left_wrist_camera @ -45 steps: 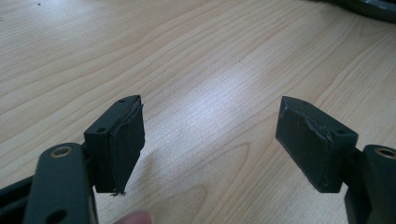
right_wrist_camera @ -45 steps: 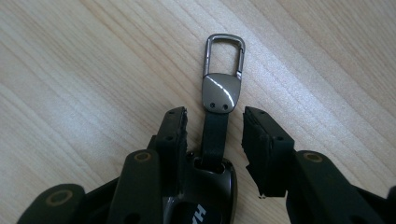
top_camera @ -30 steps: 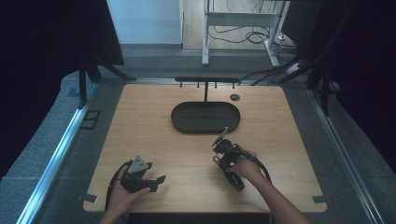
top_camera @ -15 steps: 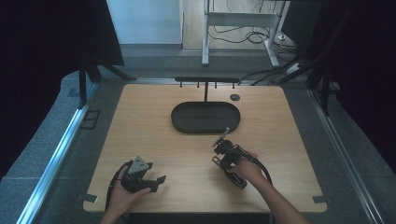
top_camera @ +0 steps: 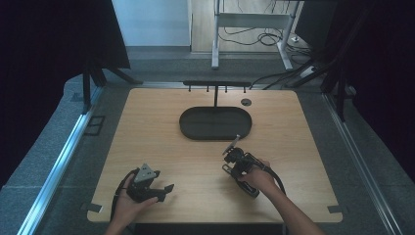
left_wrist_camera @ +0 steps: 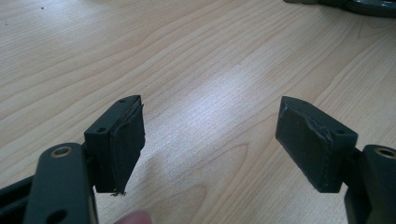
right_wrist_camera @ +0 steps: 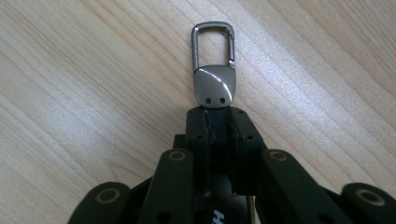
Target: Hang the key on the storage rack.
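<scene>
Right tongs (right_wrist_camera: 215, 122) pinched shut on dark strap of key clip (right_wrist_camera: 214, 70), metal loop sticking straight out past tips, long way in line with tongs. Aimed up the counter (top_camera: 147, 127) at dark tray (top_camera: 215, 123), near ahead. Left tongs (left_wrist_camera: 210, 140) wide open, holding nothing, farther off.

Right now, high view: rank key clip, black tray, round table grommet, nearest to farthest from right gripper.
From the right gripper:
1. Key clip, in its jaws, pointing toward the tray.
2. Black tray, just beyond, table centre.
3. Round grommet, behind the tray near the far edge.
</scene>
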Demonstrator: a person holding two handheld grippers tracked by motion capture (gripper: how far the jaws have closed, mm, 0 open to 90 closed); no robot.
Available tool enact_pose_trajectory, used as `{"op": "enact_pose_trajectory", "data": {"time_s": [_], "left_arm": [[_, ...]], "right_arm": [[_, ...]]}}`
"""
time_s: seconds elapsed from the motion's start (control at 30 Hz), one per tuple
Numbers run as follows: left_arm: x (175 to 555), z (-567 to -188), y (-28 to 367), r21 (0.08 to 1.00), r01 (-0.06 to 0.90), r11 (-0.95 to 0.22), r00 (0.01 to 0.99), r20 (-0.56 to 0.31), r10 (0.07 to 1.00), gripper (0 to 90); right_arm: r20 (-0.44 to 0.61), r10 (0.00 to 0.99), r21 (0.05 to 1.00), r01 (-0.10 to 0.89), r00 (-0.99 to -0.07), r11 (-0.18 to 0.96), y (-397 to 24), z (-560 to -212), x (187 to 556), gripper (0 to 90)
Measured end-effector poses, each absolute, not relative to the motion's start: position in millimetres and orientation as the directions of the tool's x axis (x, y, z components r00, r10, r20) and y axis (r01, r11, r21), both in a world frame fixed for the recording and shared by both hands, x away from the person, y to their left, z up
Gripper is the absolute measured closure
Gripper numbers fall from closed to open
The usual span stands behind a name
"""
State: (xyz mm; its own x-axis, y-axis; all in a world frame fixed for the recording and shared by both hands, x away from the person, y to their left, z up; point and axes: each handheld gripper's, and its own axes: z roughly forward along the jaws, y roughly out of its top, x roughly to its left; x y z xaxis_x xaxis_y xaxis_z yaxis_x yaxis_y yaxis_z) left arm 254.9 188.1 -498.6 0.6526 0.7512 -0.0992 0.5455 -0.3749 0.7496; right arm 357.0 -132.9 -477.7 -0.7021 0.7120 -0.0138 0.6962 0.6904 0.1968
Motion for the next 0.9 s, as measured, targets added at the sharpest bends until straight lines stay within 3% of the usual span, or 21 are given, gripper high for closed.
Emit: {"op": "enact_pose_trajectory", "data": {"time_s": [0.47, 0.9], "left_arm": [[255.0, -499.3, 187.4, 0.746, 0.548, -0.379, 0.653, -0.099, 0.751, 24.3], [255.7, -502.0, 185.0, 0.735, 0.553, -0.391, 0.658, -0.098, 0.747, 24.3]], "right_arm": [[-0.021, 0.699, 0.261, 0.671, -0.715, 0.694, -151.7, -458.7, 347.8, 80.5], [-0.012, 0.724, 0.413, 0.656, -0.69, 0.632, -174.5, -426.0, 331.9, 80.5]]}}
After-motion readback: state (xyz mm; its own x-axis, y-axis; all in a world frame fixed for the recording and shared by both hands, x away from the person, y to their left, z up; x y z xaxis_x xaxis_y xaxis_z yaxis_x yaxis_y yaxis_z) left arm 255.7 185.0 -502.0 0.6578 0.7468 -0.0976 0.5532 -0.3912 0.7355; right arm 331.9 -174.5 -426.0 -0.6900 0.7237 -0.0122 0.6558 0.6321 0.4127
